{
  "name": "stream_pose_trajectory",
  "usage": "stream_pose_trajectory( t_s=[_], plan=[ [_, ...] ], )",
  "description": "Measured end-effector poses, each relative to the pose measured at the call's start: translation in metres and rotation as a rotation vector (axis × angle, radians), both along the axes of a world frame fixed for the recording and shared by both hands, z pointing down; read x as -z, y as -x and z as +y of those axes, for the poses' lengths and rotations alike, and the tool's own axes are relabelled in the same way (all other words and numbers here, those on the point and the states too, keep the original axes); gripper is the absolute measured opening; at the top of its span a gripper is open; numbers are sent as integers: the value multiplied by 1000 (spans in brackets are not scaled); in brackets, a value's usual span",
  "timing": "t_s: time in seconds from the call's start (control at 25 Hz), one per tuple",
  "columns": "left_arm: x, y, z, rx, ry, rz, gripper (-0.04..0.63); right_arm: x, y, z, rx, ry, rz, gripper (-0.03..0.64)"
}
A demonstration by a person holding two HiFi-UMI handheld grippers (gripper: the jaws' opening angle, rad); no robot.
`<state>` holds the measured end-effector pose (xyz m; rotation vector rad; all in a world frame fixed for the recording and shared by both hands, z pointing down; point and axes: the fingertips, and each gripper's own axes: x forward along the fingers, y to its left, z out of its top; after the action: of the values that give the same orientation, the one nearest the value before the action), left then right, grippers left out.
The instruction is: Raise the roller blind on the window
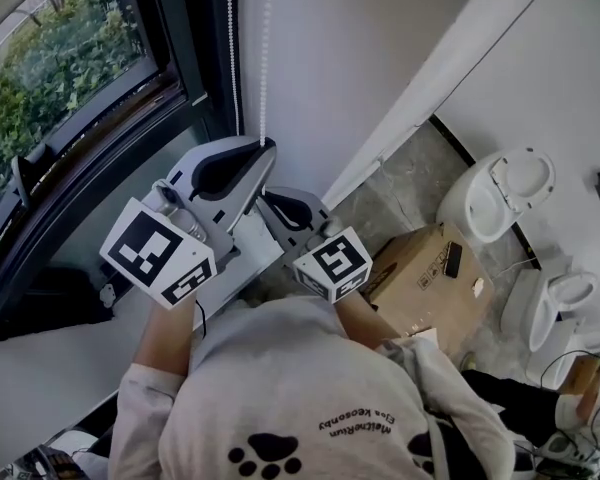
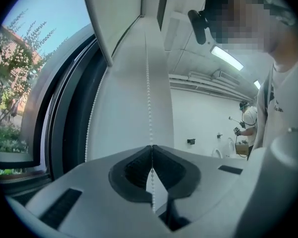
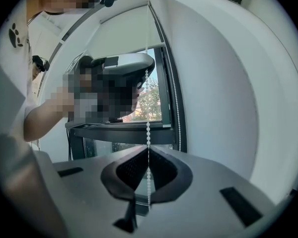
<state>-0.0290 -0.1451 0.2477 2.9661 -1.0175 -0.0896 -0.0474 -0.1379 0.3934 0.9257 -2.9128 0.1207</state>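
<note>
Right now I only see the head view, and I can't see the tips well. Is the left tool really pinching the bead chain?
Observer: Yes. The left gripper view shows the left tool with its jaws shut on the bead chain, which runs between its pads.
Operator: What about the other one?
Observer: The right tool is shut on that same strand, lower down. The strand runs up from it to the left tool.
Operator: Did you grab both strings?
Observer: No. The second strand hangs free beside the window frame, in neither tool.
</note>
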Motion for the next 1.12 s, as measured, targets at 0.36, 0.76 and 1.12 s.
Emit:
stream_pose_trajectory(
  t_s=[0.36, 0.76, 1.12],
  plan=[
    [-63, -2, -3, 10, 106, 65, 12, -64, -4, 3, -14, 54, 91, 9],
    [-129, -5, -3, 26, 196, 53, 11, -128, -12, 4, -25, 134, 165, 9],
    [-154, -5, -2, 32, 258, 67, 11, -152, -11, 11, -13, 213, 188, 11]
  ],
)
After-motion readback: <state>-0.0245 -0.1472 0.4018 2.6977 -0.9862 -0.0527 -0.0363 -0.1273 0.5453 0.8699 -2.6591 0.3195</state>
